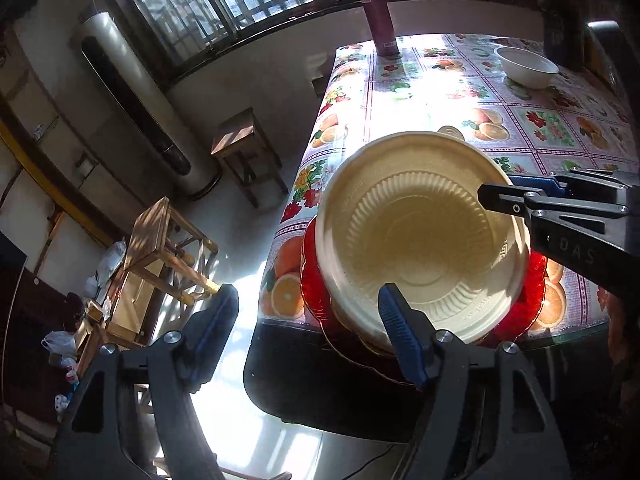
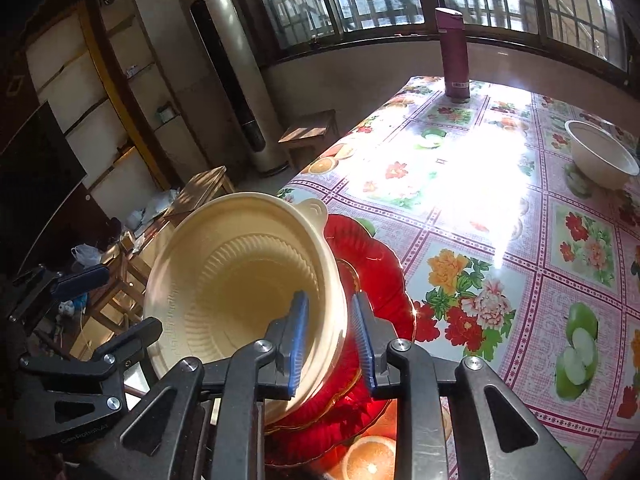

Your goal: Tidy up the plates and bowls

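Your cream bowl (image 1: pixel 420 236) sits tilted on the red plates (image 2: pixel 372 276), and that stack lies at the table's (image 1: pixel 440 92) near corner, around 6 o'clock of the tabletop, with part of it past the edge. A nudge from either tool could tip the bowl or slide the stack off.

Your left gripper (image 1: pixel 308 320) is spread wide; its right finger touches or overlaps the bowl's near rim and the other hangs clear off the table, so it pinches nothing. Your right gripper (image 2: pixel 332 344) is narrowly open, straddling the bowl's wall at 3 o'clock; I cannot tell if the pads press.

A white bowl (image 2: pixel 604 156) waits far off at 1 o'clock.
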Available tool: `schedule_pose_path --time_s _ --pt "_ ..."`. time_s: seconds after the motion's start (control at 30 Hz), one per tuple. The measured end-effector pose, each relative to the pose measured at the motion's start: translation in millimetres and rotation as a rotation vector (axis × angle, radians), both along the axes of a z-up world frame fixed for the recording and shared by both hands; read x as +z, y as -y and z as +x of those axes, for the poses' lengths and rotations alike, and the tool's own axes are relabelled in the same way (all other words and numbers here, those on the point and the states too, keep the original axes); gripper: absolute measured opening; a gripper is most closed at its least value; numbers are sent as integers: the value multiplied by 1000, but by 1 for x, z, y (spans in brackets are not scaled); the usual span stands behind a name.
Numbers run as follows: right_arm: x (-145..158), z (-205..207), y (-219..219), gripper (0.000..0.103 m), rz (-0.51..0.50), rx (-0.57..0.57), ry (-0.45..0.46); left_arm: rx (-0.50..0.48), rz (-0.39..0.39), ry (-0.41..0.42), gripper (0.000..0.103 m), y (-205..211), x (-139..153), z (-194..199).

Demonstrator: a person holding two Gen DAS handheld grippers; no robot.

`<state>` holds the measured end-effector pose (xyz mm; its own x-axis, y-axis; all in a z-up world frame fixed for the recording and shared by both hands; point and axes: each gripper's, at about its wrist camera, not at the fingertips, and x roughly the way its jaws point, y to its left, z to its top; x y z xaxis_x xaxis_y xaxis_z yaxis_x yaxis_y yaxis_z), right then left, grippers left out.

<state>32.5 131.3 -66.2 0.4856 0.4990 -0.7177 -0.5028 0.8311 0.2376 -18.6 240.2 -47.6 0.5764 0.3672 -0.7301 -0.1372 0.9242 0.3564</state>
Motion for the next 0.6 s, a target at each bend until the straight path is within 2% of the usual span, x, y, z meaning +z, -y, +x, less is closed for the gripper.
schedule_pose_path --time_s 0.2,0.37,0.6 --pt "-2 -2 -5 25 1 12 -6 13 47 25 72 -2 2 -7" --pt "-2 -3 -11 29 -3 20 -7 35 58 38 72 -6 3 -12" --pt "-6 -5 -12 36 -21 59 -22 76 64 58 83 -11 2 -19"
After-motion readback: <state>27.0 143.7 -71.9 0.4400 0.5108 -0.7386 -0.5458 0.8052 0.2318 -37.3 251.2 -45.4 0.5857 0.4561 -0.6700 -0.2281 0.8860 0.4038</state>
